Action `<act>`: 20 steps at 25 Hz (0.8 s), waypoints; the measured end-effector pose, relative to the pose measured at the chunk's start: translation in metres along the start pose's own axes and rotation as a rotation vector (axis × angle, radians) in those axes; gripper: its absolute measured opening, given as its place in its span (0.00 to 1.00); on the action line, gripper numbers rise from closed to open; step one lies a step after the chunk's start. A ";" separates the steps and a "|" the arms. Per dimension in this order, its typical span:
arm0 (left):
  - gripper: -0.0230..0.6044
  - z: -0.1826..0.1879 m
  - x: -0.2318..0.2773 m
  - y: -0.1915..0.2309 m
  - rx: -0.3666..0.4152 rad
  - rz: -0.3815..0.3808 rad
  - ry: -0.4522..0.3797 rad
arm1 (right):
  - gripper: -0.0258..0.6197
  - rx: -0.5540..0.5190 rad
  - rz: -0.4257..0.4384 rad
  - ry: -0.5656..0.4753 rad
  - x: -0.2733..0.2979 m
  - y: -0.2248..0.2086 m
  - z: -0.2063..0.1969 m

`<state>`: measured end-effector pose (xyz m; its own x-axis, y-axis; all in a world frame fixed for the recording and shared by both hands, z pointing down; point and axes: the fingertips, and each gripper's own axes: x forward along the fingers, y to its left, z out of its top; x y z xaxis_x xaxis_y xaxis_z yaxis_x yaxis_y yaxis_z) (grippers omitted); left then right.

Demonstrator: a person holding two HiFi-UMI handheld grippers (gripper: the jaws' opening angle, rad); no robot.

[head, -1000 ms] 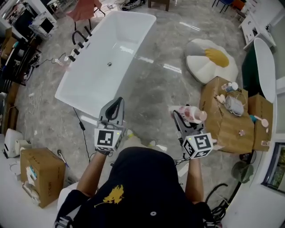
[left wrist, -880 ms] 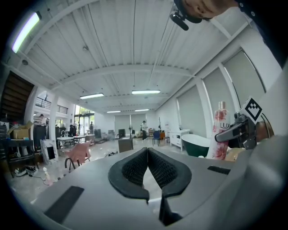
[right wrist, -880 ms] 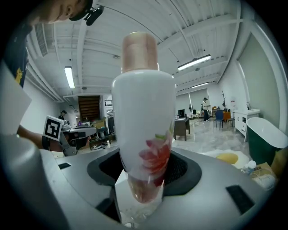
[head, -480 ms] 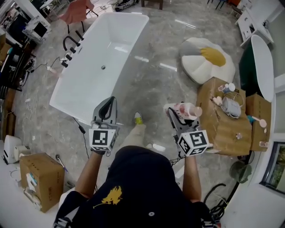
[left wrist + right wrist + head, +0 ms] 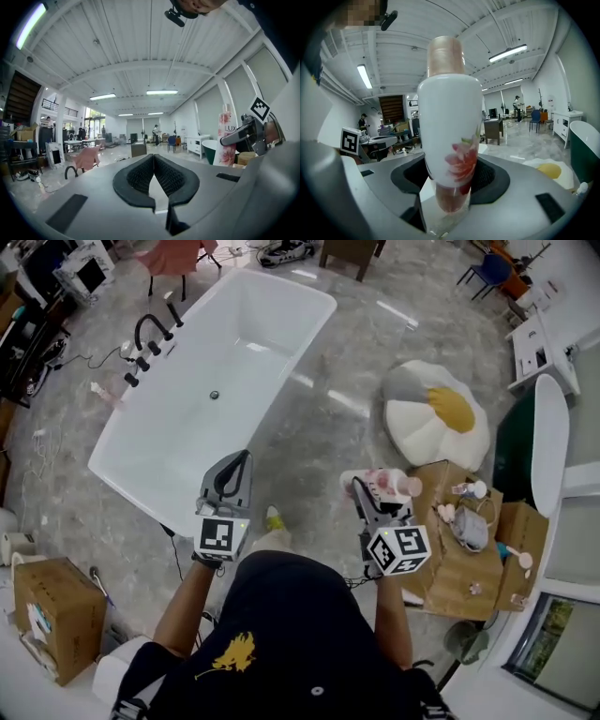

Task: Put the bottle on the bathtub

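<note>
The right gripper (image 5: 368, 491) is clamped on the bottle (image 5: 450, 122). Its two black jaws stand fairly wide apart, one on each side of the bottle, and both press on the lower part of it. The bottle is white with a pink flower on it. It has a pale pink cap on top and a see-through bottom with pink stuff inside. In the right gripper view it stands straight up between the jaws and fills the middle of the picture. In the left gripper view the bottle shows at the far right, upright in the other gripper. The left gripper (image 5: 153, 157) holds nothing. Its jaws are closed, and the black tips touch each other with only a small gap behind them. In the head view the person holds both grippers out in front of the body, the left one at the left and the right one at the right, with a marker cube on each. The bottle is up in the air over the grey stone floor (image 5: 319, 427). It is not on the bathtub (image 5: 253, 334) yet. The white bathtub stands ahead and to the left, well apart from the bottle, and the left gripper points at its near end. A black tap (image 5: 148, 332) stands at the bathtub's left side. Just to the right of the right gripper is a brown cardboard box (image 5: 459, 568) with some small things on top. Beyond the box a round white and yellow cushion (image 5: 436, 418) lies on the floor.
</note>
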<state>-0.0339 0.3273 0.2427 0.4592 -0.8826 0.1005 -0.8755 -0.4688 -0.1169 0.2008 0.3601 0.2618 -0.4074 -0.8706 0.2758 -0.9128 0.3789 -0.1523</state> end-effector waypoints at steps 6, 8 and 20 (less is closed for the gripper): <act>0.07 -0.004 0.074 0.066 -0.013 -0.033 0.003 | 0.41 -0.003 -0.001 0.024 0.101 -0.011 0.027; 0.07 0.002 0.096 0.072 0.035 -0.062 -0.014 | 0.41 -0.003 0.002 0.036 0.129 -0.019 0.033; 0.07 -0.011 0.243 0.146 -0.048 0.083 -0.030 | 0.41 -0.066 0.087 0.108 0.313 -0.093 0.049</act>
<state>-0.0519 0.0452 0.2607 0.3887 -0.9193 0.0622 -0.9165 -0.3927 -0.0765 0.1597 0.0370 0.3160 -0.4825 -0.7961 0.3652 -0.8723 0.4745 -0.1181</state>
